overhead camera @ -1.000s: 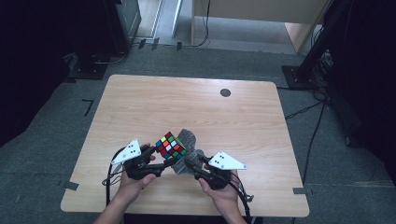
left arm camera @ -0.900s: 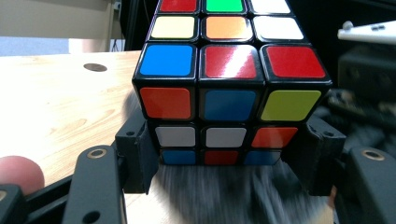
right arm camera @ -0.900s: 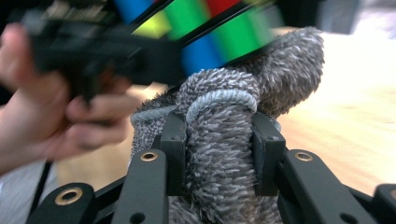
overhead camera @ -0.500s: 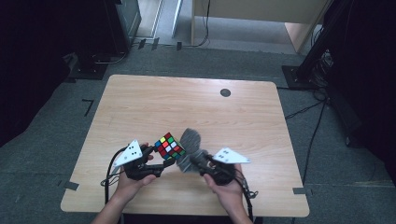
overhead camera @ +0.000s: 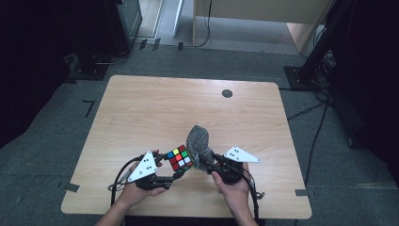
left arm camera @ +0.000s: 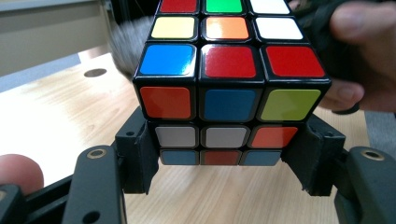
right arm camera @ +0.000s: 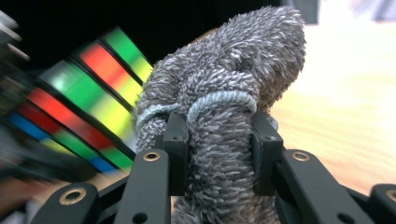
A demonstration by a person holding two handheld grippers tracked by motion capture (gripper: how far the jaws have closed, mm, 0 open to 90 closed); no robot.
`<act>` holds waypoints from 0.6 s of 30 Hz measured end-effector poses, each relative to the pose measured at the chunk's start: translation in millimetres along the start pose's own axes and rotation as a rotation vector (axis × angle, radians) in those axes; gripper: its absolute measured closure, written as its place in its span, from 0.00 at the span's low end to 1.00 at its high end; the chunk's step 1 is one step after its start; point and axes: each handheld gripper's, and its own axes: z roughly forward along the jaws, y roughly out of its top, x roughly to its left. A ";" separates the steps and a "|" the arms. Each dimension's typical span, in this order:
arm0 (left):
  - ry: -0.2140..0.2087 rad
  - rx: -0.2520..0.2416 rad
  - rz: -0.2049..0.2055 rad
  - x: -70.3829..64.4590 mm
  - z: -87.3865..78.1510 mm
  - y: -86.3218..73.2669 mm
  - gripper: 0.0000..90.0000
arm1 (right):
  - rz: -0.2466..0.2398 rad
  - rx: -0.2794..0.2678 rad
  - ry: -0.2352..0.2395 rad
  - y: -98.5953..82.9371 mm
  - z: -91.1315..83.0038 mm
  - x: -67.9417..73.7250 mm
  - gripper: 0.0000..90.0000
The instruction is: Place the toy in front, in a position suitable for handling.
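Note:
A scrambled colour cube [overhead camera: 178,157] is held above the wooden table [overhead camera: 155,108] near its front edge. My left gripper [overhead camera: 173,175] is shut on the cube's lower layer, and the cube [left arm camera: 224,88] sits between its two black pads. My right gripper [overhead camera: 205,159] is shut on a grey fuzzy cloth [overhead camera: 197,140], which presses against the cube's right side. In the right gripper view the bunched cloth [right arm camera: 224,107] stands between the jaws, with the blurred cube [right arm camera: 88,107] at its left.
A small dark round hole [overhead camera: 227,93] marks the table's far right part. Dark equipment and cables stand on the floor beyond the table. Black tape marks [overhead camera: 70,187] lie on the floor beside the front left corner.
Both hands have drifted slightly toward the table's front edge. The cloth has stayed against the cube, shifting a little along its right face.

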 end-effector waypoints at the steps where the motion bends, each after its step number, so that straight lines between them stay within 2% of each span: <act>1: 0.007 0.006 0.001 1.1 -0.2 0.2 0.39 | 0.003 -0.003 -0.010 0.6 -0.6 -1.0 0.74; 3: 0.021 0.036 0.004 2.8 1.1 -1.5 0.39 | 0.010 -0.043 -0.006 5.1 -6.2 -0.8 0.74; 4: 0.021 0.036 0.004 2.8 1.1 -1.5 0.39 | 0.010 -0.043 -0.006 5.1 -6.2 -0.8 0.74; 5: 0.027 0.052 0.007 3.4 2.1 -3.2 0.39 | 0.001 -0.104 0.019 12.6 -14.6 3.0 0.74; 6: 0.031 0.066 0.008 3.7 3.6 -4.8 0.39 | 0.001 -0.104 0.019 12.6 -14.6 3.0 0.74; 7: 0.035 0.078 0.006 3.4 5.2 -5.8 0.39 | -0.002 -0.134 0.040 15.9 -18.5 6.4 0.74; 8: 0.033 0.082 0.006 2.8 6.4 -6.2 0.39 | -0.029 -0.158 0.064 19.5 -21.5 13.6 0.74; 9: 0.026 0.076 0.005 1.6 6.9 -5.7 0.39 | -0.029 -0.158 0.064 19.5 -21.5 13.6 0.74; 10: 0.015 0.064 0.005 0.5 6.5 -4.6 0.39 | -0.059 -0.134 0.058 17.7 -18.1 17.8 0.74; 11: -0.002 0.048 -0.002 -0.3 5.6 -3.2 0.39 | -0.059 -0.134 0.058 17.7 -18.1 17.8 0.74; 13: -0.020 0.024 -0.013 -0.6 3.3 -0.8 0.39 | -0.046 -0.098 0.043 11.2 -11.5 16.0 0.74; 14: -0.019 0.022 -0.018 0.4 2.4 -0.1 0.39 | -0.034 -0.051 0.014 3.8 -4.7 11.0 0.74; 16: -0.024 -0.010 -0.063 6.1 -1.0 -0.4 0.39 | -0.070 0.005 -0.038 -0.4 -0.1 5.2 0.74; 17: -0.024 -0.010 -0.063 6.1 -1.0 -0.4 0.39 | -0.070 0.005 -0.038 -0.4 -0.1 5.2 0.74; 18: -0.030 -0.020 -0.081 8.2 -2.2 -0.2 0.39 | -0.081 0.019 -0.063 -1.7 1.0 2.3 0.73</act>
